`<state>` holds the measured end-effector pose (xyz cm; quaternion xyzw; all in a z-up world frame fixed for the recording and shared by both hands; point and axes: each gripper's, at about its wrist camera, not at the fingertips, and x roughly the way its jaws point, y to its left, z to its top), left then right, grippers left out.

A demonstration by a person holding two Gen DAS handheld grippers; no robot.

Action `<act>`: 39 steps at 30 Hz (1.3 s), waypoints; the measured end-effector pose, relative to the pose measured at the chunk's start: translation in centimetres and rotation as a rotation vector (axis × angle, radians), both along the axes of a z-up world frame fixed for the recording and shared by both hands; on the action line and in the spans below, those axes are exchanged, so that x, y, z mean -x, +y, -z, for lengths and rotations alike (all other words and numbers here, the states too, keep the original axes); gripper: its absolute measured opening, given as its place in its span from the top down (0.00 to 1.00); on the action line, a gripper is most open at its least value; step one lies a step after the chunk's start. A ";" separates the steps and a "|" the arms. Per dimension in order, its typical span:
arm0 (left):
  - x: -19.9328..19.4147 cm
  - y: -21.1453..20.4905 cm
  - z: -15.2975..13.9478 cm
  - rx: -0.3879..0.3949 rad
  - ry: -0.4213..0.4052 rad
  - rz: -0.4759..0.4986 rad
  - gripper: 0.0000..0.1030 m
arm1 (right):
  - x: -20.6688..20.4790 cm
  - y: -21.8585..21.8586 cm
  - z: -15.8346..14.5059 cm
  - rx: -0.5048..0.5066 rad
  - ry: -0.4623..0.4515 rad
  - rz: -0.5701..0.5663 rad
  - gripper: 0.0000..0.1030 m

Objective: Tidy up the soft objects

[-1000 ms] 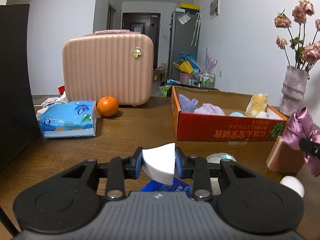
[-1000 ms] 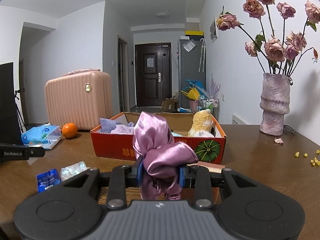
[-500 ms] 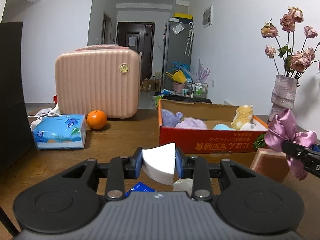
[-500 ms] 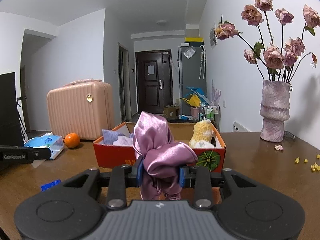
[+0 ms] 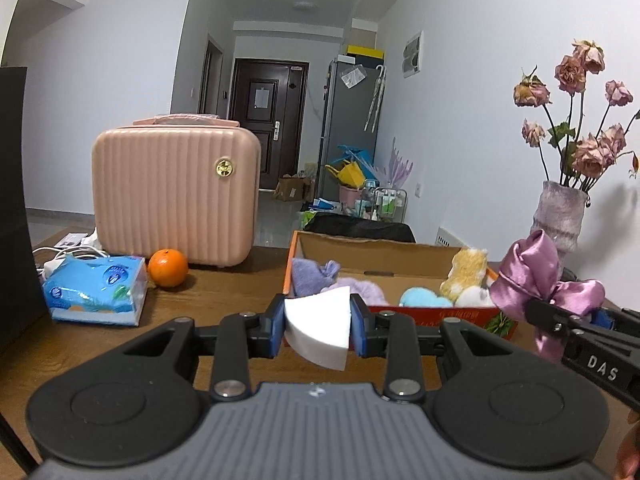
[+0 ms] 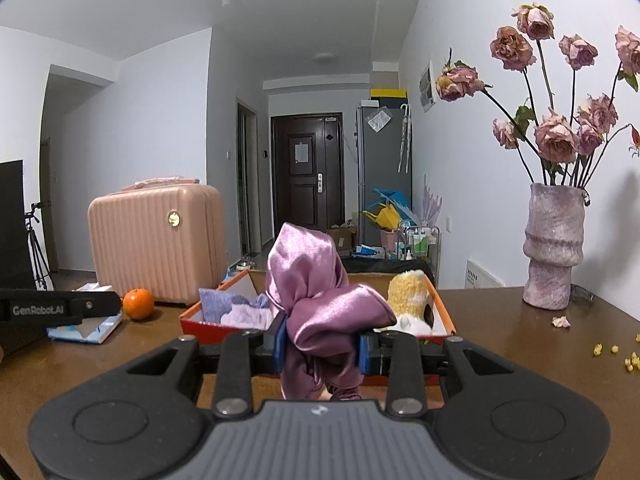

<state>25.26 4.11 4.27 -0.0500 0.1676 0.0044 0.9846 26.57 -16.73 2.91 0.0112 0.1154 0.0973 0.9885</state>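
A: Against the frame a second before, both grippers had risen above the table: the blue packet and the clear wrapper that lay just under the left one had dropped out of sight, and the box sat lower in both views.

B: What were the tongs doing?

A: The left gripper [image 5: 317,330] stood clamped on a white sponge wedge [image 5: 317,332], its blue pads pressing both flat sides. The right gripper [image 6: 320,344] was pinched on a pink satin cloth [image 6: 316,308], knotted and bunched, which stood up above the pads and hung below them.

B: And where did those things sit relative to the box?

A: Both were held in the air on the near side of the orange cardboard box [image 5: 384,248], not yet in it. In the left view the satin cloth [image 5: 540,280] showed at the box's right end.

B: What lay inside?

A: A purple cloth [image 5: 310,278], a lilac fluffy piece [image 5: 362,286], a light blue plush [image 5: 424,298] and a yellow plush toy [image 5: 466,270].

B: Anything else on the table?

A: A pink case [image 5: 176,196], an orange [image 5: 168,268] touching a blue tissue pack [image 5: 96,292], and a vase of dried roses [image 6: 554,248] well apart to the right.
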 end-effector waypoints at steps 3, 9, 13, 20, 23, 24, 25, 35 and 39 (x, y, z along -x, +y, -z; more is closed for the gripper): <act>-0.7 -0.5 -0.4 0.005 -0.002 0.001 0.68 | -0.7 0.2 -0.4 -0.002 -0.012 0.007 0.69; -2.3 -1.4 -1.2 0.014 -0.018 0.007 0.68 | -2.6 0.5 -0.9 -0.012 -0.021 0.022 0.69; -3.5 -1.5 -1.5 0.022 -0.021 -0.004 0.68 | -4.1 0.4 -1.1 -0.019 -0.021 0.034 0.69; -5.7 -1.2 -2.1 0.042 -0.032 -0.036 0.68 | -6.7 -0.2 -1.0 -0.029 -0.004 0.058 0.69; -6.6 -1.3 -2.4 0.052 -0.034 -0.043 0.68 | -7.9 -0.5 -1.1 -0.038 0.012 0.058 0.69; -7.0 -1.3 -2.4 0.055 -0.033 -0.043 0.68 | -8.2 -0.5 -1.2 -0.038 0.015 0.059 0.69; -7.3 -1.3 -2.5 0.056 -0.033 -0.044 0.68 | -8.6 -0.5 -1.2 -0.037 0.017 0.060 0.69; -10.2 -2.2 -2.8 0.049 -0.013 -0.053 0.68 | -11.6 -0.4 -1.7 -0.024 0.044 0.071 0.69; -11.3 -2.3 -3.1 0.051 -0.009 -0.055 0.68 | -13.0 -0.2 -1.8 -0.017 0.066 0.076 0.69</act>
